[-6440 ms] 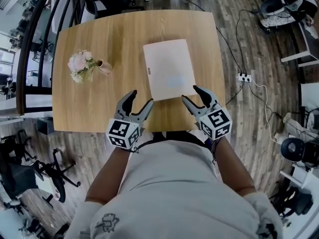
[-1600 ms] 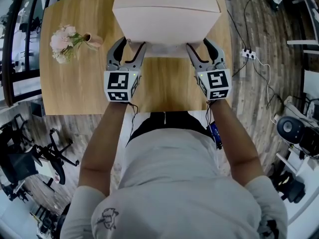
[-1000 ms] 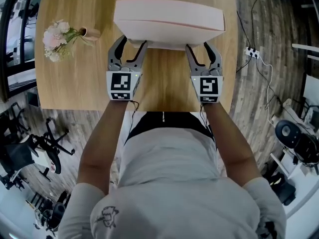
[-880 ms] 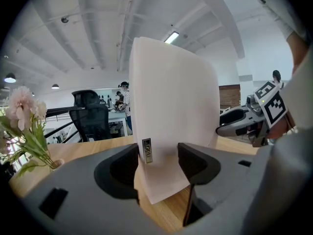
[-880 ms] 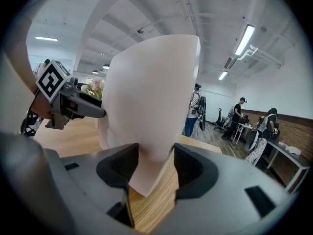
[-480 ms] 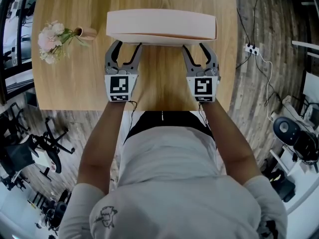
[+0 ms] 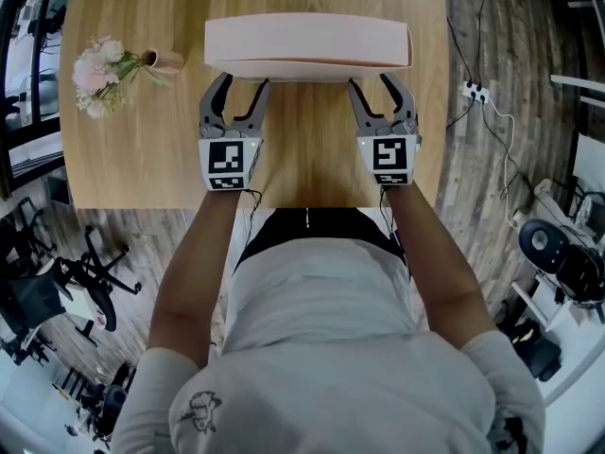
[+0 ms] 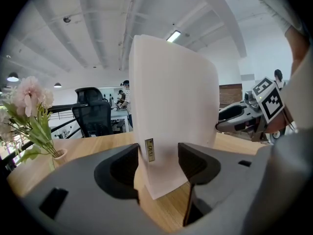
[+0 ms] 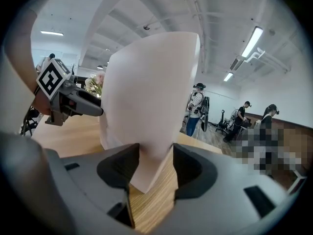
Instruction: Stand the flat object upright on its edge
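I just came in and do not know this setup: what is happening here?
A person, with a two-jaw gripper in each hand, handles a flat white rectangular box over a light wooden table. The left gripper and the right gripper each clamp the box near one end. The box is upright on its long edge; whether it rests on the table I cannot tell. A small vase of pink flowers is apart, at the left.
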`<state>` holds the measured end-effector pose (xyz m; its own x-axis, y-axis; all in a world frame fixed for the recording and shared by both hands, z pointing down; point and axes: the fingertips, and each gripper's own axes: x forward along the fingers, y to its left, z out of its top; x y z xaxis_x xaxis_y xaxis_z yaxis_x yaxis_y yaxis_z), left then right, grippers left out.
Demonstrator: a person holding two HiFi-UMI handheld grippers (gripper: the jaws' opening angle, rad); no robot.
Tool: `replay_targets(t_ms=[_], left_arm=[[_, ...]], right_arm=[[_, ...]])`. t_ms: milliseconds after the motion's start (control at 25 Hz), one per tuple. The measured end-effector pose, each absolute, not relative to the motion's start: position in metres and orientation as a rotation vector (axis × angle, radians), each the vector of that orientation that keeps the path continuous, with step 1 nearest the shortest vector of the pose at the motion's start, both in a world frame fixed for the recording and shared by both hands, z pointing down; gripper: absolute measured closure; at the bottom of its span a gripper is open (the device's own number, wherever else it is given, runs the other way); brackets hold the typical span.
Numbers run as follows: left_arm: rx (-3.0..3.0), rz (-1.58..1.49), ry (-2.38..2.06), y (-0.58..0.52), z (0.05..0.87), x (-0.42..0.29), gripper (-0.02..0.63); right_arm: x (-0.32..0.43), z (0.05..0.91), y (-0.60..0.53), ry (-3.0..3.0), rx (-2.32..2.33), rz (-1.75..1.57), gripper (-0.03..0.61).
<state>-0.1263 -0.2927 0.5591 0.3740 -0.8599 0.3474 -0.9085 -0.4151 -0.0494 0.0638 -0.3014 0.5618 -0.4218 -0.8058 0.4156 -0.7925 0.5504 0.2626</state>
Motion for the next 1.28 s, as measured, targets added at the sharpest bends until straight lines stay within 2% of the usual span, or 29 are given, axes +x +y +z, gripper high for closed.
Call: replay_targets(t_ms=[520,960,1280], left_arm=[[2.466,0.452,-1.606,-0.274,0.546,-0.138,0.362],[2.551,0.389,-1.551,-0.224,0.495,-0.15,0.365],[2.646,0.286,-1.479,-0.183,0.446,-0.147,0.413]], right_arm=[[0.073,0.545,-0.288,-2.284,1.358,-0.011,0.355],[0.066,0.499,-0.237,-2.33,1.415,-0.024,0.432],[0.05,0.448,-0.194,-2.407,1.423,-0.073,0.49]])
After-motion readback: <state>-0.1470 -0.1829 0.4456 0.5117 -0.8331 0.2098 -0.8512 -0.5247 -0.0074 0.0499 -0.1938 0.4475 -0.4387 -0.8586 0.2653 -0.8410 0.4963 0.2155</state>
